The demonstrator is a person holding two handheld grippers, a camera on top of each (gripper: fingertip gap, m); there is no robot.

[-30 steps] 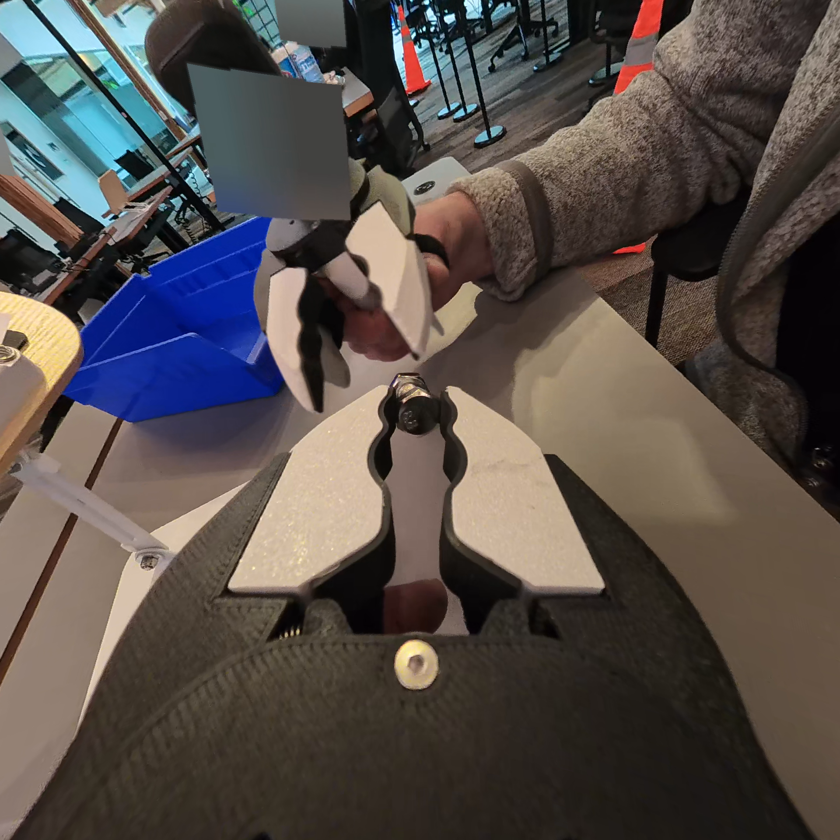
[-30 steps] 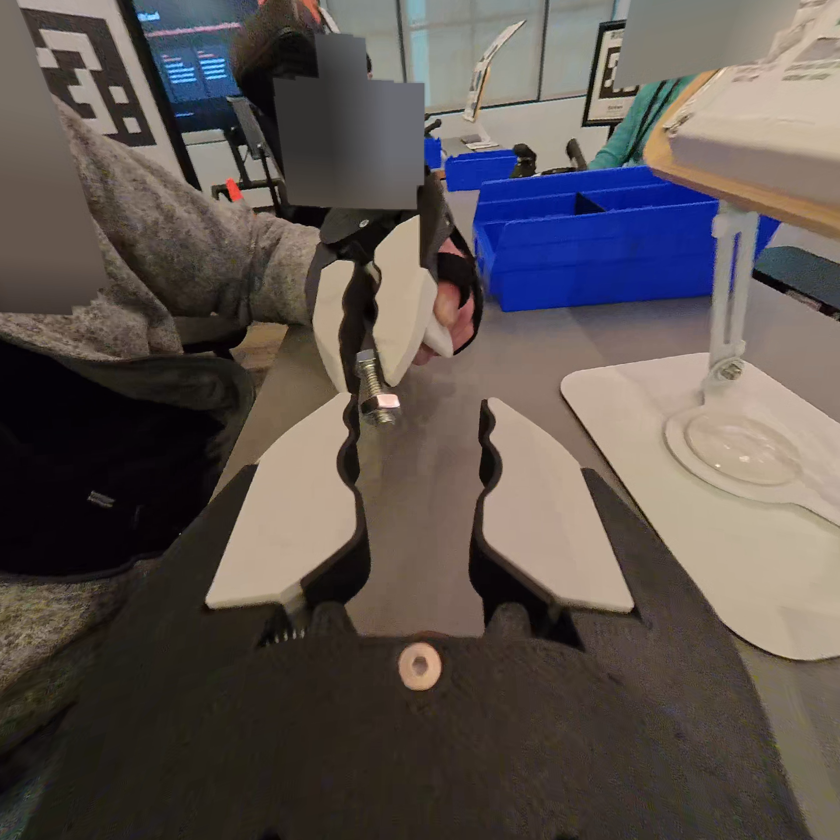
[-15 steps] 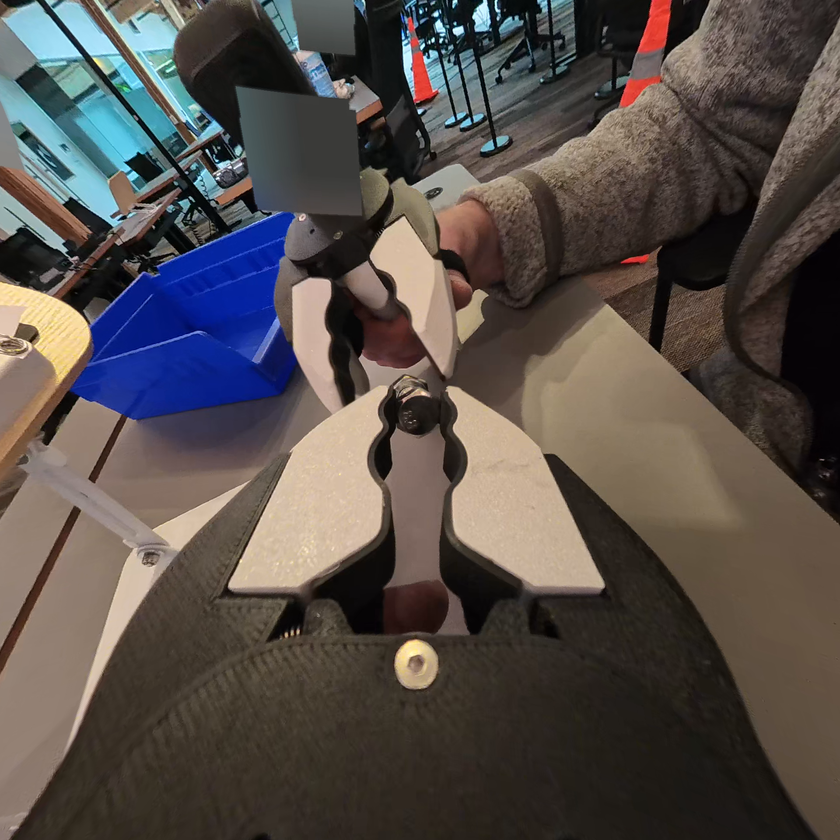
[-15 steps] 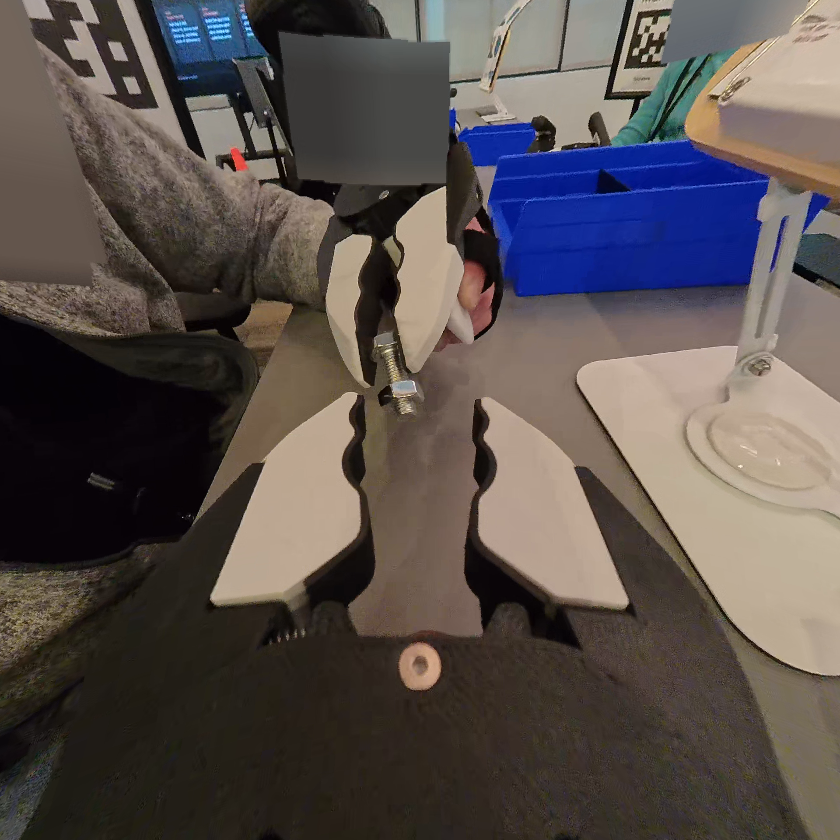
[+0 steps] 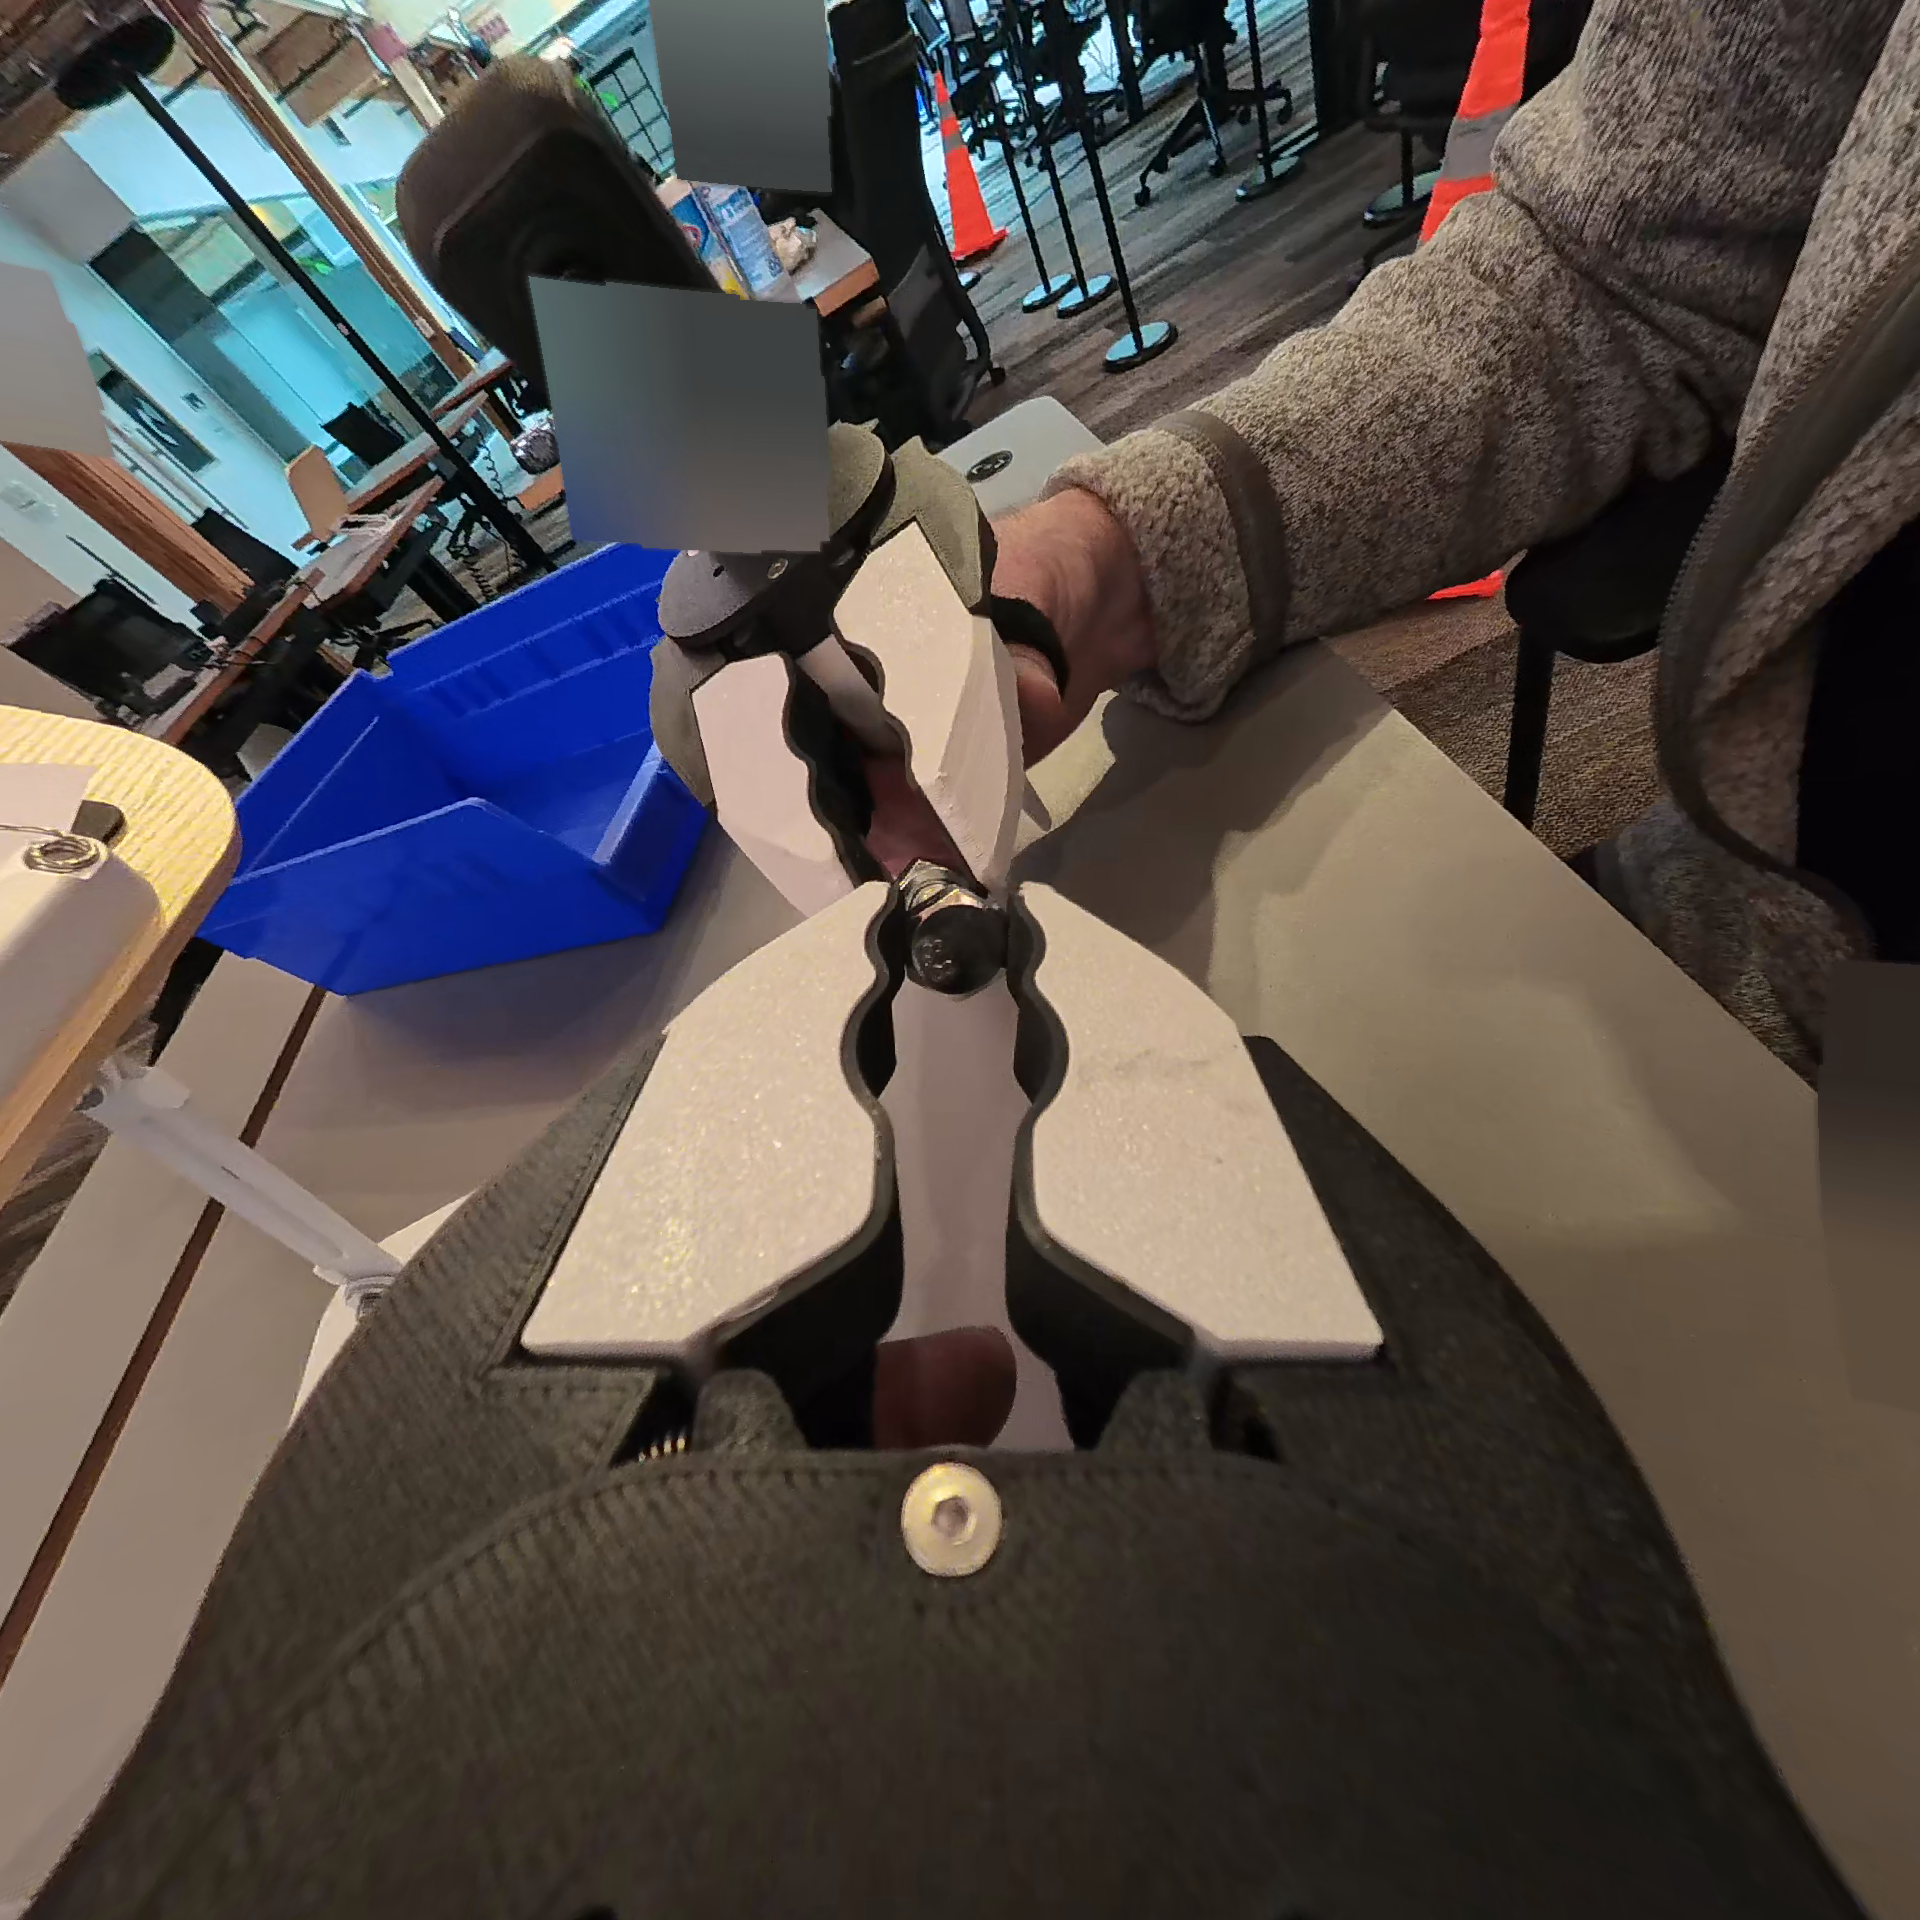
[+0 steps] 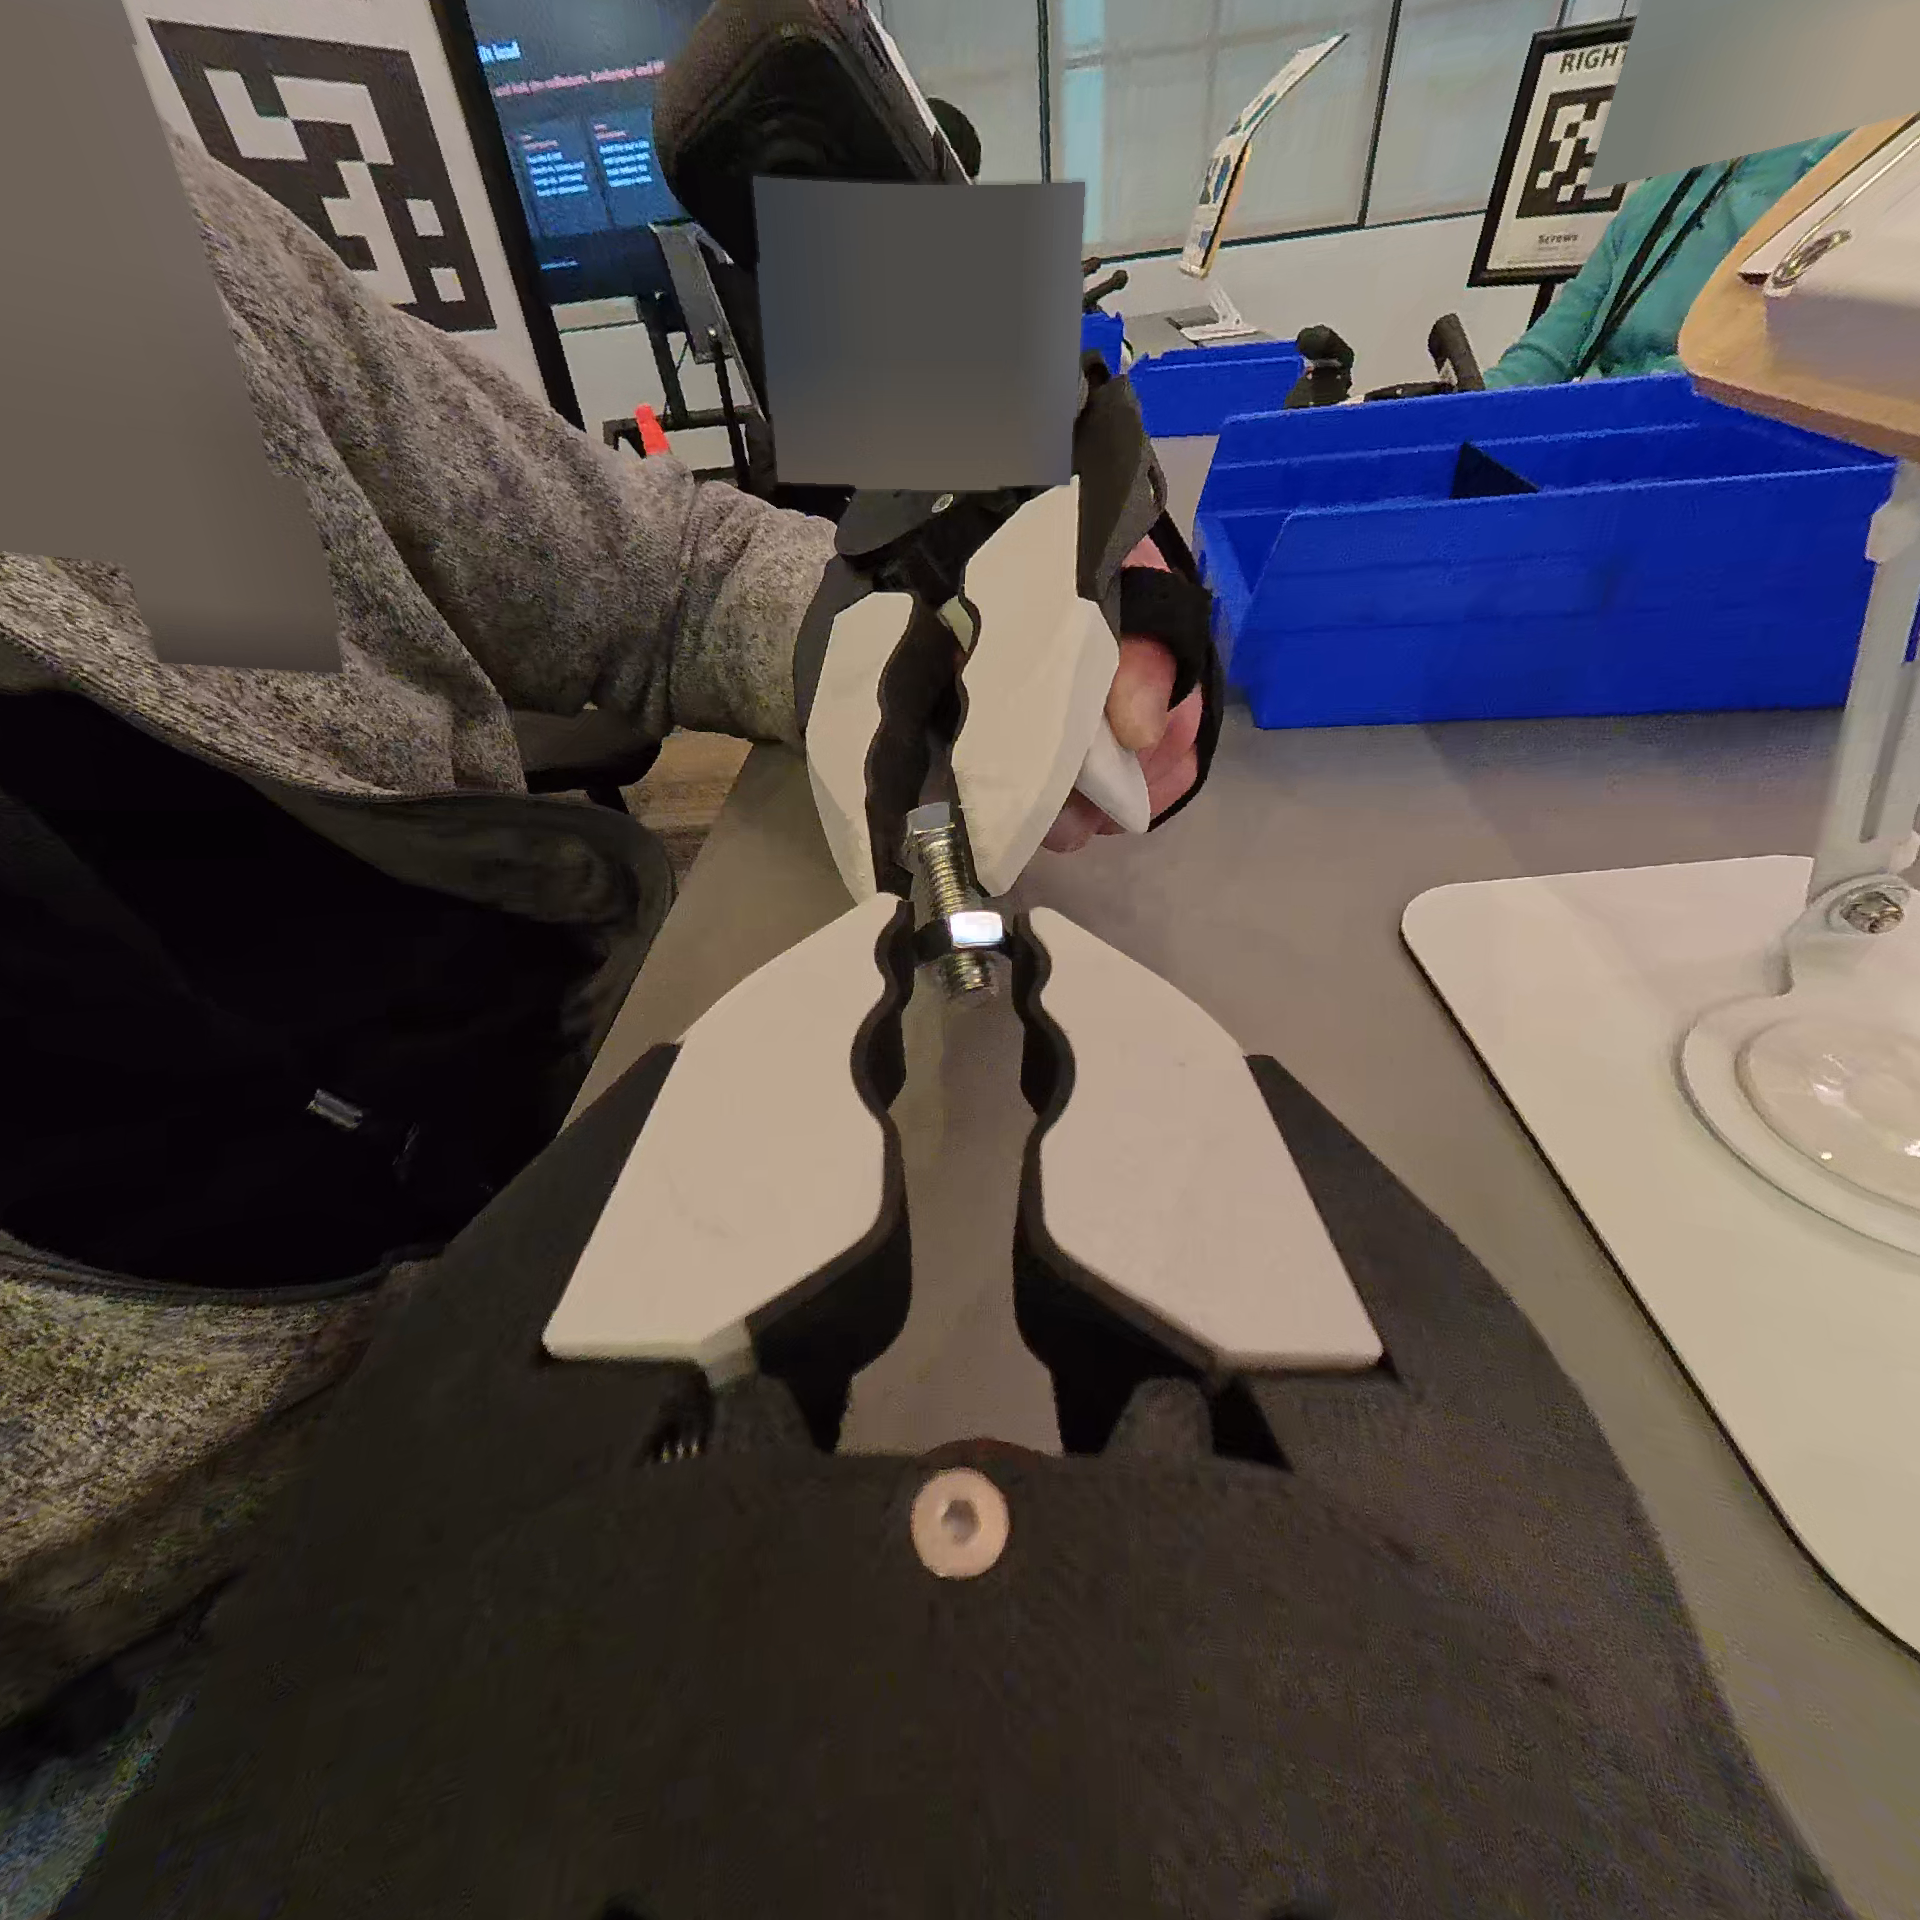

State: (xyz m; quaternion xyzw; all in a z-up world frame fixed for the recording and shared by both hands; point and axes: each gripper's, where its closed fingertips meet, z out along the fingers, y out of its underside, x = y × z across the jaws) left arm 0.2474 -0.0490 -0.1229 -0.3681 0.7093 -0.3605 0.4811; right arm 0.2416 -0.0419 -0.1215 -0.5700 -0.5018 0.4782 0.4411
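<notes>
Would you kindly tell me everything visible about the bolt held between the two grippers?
The bolt is bright silvery metal with a hex head, a threaded shank and a hex nut partway along. It hangs above the grey table. The left gripper clamps its head; the right gripper is closed on the nut, and the shank tip pokes past it.

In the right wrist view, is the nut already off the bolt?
No. The nut sits threaded on the bolt, with thread showing on both sides, between the right tool's fingertips.
</notes>
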